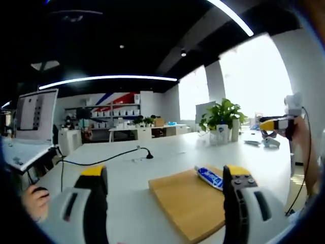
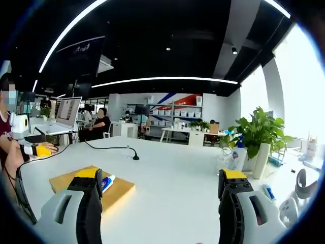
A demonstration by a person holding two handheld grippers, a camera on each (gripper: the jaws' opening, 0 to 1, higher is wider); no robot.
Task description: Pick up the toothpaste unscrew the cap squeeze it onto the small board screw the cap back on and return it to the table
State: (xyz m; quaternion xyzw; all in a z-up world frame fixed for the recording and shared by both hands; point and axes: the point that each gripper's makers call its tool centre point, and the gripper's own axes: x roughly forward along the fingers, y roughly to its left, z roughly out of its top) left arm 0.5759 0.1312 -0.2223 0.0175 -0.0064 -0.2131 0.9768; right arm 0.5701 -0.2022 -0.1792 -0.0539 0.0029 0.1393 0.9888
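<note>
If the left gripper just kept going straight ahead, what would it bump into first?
Probably the light wooden board on the white table. It lies just ahead between the open jaws of the left gripper, with the blue and white toothpaste tube on its far edge. Depth is hard to judge.

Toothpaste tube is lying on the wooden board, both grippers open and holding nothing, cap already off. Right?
Not quite: the cap is on. In the left gripper view the toothpaste tube lies on the wooden board with its dark blue cap fitted. The rest holds: the left gripper and the right gripper are open and hold nothing.
</note>
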